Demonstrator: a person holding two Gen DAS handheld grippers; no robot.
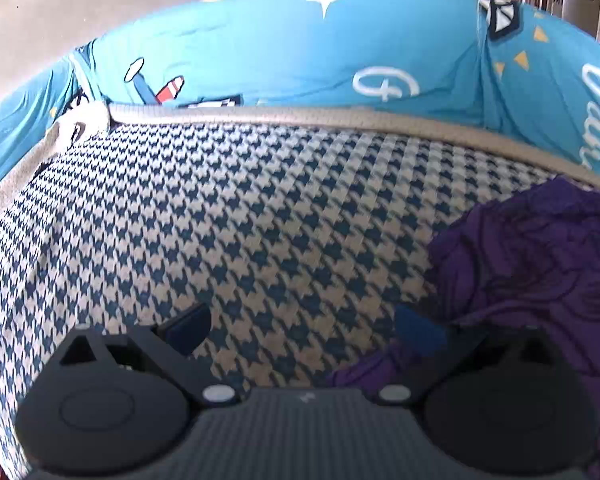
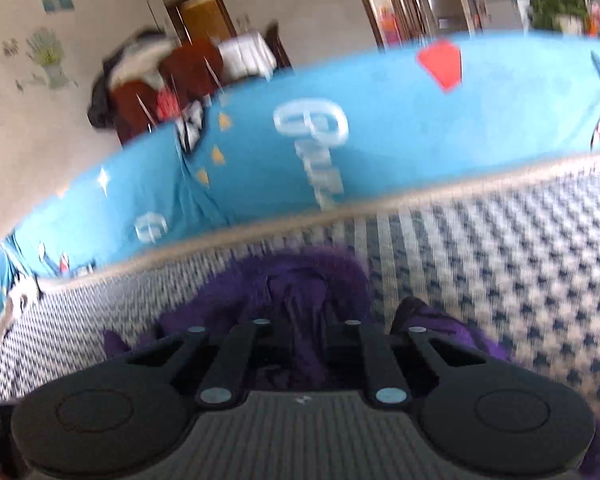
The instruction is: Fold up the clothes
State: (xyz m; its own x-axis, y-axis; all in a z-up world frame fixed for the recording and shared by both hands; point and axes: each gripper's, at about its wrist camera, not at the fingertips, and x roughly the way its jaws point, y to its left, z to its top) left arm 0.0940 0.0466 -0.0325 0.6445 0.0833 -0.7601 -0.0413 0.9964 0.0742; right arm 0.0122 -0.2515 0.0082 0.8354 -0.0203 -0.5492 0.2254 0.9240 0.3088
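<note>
Left gripper (image 1: 302,328) fingers spread wide, empty, purple garment (image 1: 540,280) rumpled beside its right finger on the houndstooth mat (image 1: 240,220). Right gripper (image 2: 306,332) fingers drawn close, apparently pinching the purple cloth; blurred. Likely gathering step; left needs an edge.

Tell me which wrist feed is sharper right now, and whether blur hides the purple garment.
Left wrist view: fairly sharp, the houndstooth cover crisp, the purple garment clear. Right wrist view: motion-smeared, the garment only a purple mass between the right gripper linkages; fisheye bends the blue sheet.
</note>
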